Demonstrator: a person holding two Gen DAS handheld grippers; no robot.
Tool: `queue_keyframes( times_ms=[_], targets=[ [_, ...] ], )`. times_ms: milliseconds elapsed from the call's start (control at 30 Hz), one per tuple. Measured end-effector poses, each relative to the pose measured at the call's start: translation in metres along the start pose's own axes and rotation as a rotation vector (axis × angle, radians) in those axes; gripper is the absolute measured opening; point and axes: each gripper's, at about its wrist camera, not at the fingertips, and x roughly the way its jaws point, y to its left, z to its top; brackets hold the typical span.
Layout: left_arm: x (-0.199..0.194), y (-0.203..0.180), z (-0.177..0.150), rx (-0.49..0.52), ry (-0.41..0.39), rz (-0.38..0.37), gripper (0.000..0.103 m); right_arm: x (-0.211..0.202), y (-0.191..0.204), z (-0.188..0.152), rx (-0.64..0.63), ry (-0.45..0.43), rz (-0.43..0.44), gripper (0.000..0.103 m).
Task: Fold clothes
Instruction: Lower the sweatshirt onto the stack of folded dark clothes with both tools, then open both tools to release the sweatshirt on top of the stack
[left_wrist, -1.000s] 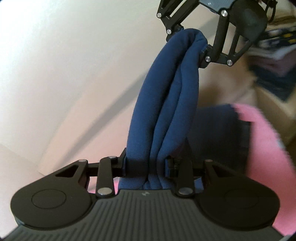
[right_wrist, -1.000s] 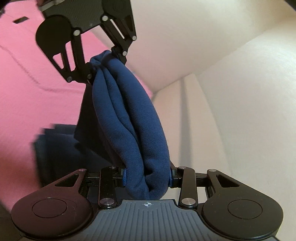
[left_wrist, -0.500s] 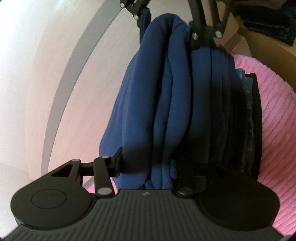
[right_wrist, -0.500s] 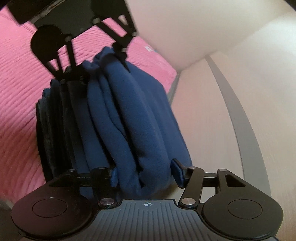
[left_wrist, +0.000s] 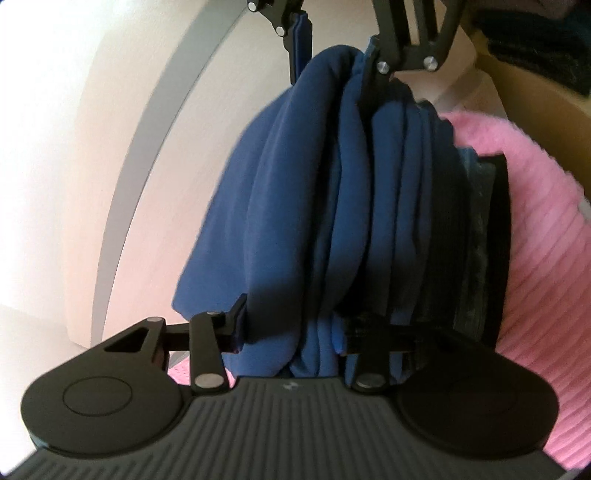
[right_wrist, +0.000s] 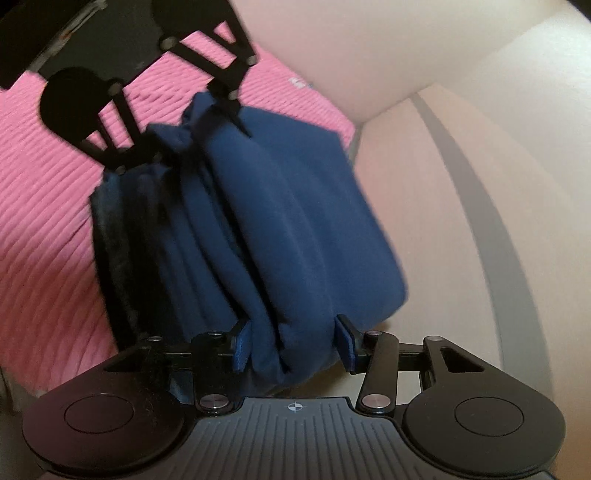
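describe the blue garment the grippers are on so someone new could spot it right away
Find the pink ribbed blanket; a stack of dark folded clothes sits on it. The blue garment is the thick folded bundle on the stack's wall side, between the left gripper and right gripper, brighter blue than its neighbours.

Wall side clear; pink blanket + cardboard box block other side.
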Motion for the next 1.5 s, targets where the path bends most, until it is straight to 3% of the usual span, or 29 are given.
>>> queue_keyframes(
  times_ms=[200, 400, 467, 567, 700, 767, 867, 933, 1033, 1267, 1400, 1500],
  targets=[
    [-0.003, 0.002, -0.009, -0.015, -0.015, 0.009, 0.040, -0.026, -0.024, 0.023, 0.091, 0.024, 0.031, 0.046],
    [0.004, -0.010, -0.011, -0.042, -0.021, -0.004, 0.040, -0.041, -0.076, 0.052, 0.450, -0.071, 0.142, 0.046],
    [0.001, -0.011, -0.012, -0.039, -0.021, -0.001, 0.040, -0.030, -0.098, 0.049, 0.581, -0.059, 0.163, 0.046],
    [-0.004, -0.008, -0.015, -0.026, -0.024, -0.002, 0.039, 0.007, -0.113, 0.029, 0.727, 0.042, 0.258, 0.046],
    [-0.015, -0.005, -0.016, 0.011, -0.046, -0.040, 0.044, 0.022, -0.108, 0.012, 0.751, 0.070, 0.292, 0.046],
    [-0.026, 0.004, -0.019, -0.009, -0.058, -0.107, 0.049, 0.023, -0.106, 0.010, 0.769, 0.060, 0.290, 0.046],
    [-0.043, 0.029, -0.029, -0.134, -0.062, -0.240, 0.049, 0.024, -0.092, 0.006, 0.780, 0.051, 0.268, 0.046],
    [-0.049, 0.059, -0.035, -0.309, -0.049, -0.317, 0.040, 0.027, -0.086, 0.004, 0.804, 0.039, 0.251, 0.046],
    [-0.048, 0.097, -0.042, -0.546, -0.042, -0.332, 0.040, 0.036, -0.074, -0.008, 0.858, 0.012, 0.235, 0.046],
    [0.022, 0.127, -0.041, -0.854, 0.095, -0.412, 0.038, 0.041, -0.057, -0.011, 0.832, -0.015, 0.203, 0.046],
    [0.039, 0.124, -0.049, -0.931, 0.160, -0.463, 0.039, 0.041, -0.060, -0.009, 0.778, -0.009, 0.236, 0.046],
    [0.045, 0.124, -0.045, -0.946, 0.184, -0.448, 0.039, 0.039, -0.083, 0.000, 0.827, -0.003, 0.242, 0.046]
  ],
)
